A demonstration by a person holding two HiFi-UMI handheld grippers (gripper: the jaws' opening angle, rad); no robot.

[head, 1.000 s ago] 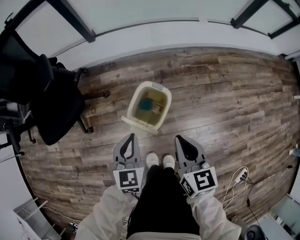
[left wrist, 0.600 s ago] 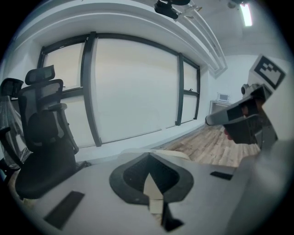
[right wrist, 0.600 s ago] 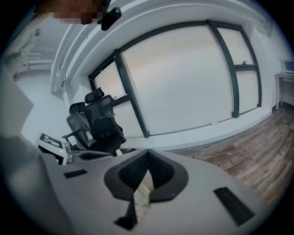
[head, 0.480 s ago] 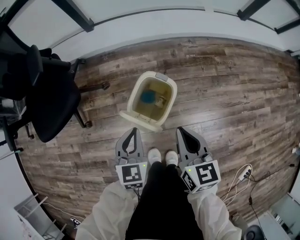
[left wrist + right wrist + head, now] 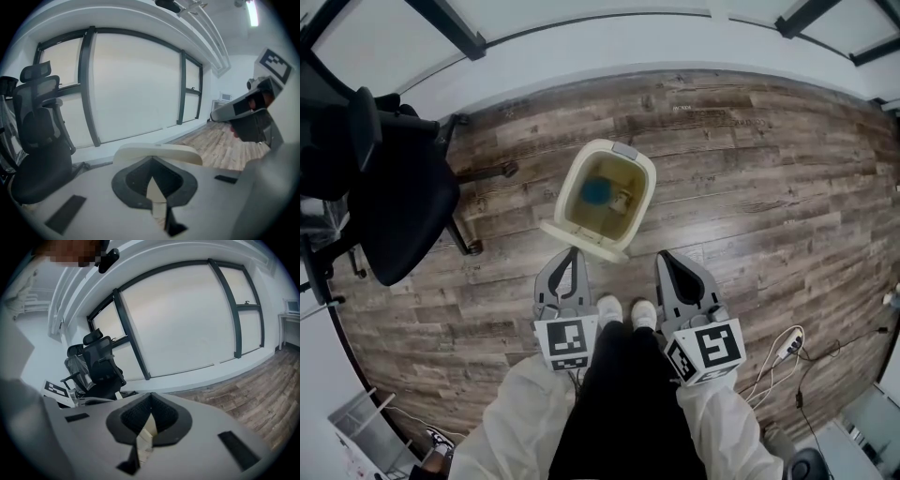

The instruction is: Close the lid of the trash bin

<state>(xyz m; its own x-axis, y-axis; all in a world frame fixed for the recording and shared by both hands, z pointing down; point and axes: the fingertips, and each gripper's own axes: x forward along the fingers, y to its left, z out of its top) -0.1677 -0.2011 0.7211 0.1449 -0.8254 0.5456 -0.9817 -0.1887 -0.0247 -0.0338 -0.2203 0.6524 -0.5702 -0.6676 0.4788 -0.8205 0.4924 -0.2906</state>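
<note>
A cream trash bin (image 5: 630,169) stands open on the wood floor just ahead of my feet, with a blue item and other rubbish inside. Its lid (image 5: 581,242) is folded out on the near side, toward me. My left gripper (image 5: 571,253) is shut and empty, its tip just short of the lid's near edge. In the left gripper view the cream lid (image 5: 157,151) shows right beyond the shut left gripper (image 5: 152,157). My right gripper (image 5: 665,256) is shut and empty, to the right of the lid. A sliver of cream shows past the right gripper (image 5: 151,393).
A black office chair (image 5: 389,202) stands left of the bin, also in the left gripper view as the chair (image 5: 37,140). A white wall with dark-framed windows (image 5: 581,37) lies beyond the bin. Cables and a power strip (image 5: 778,356) lie at the right. My shoes (image 5: 619,314) sit between the grippers.
The view has shifted forward, so the bin sits a little higher and to the right. Both grippers have edged toward the bin, still shut.
</note>
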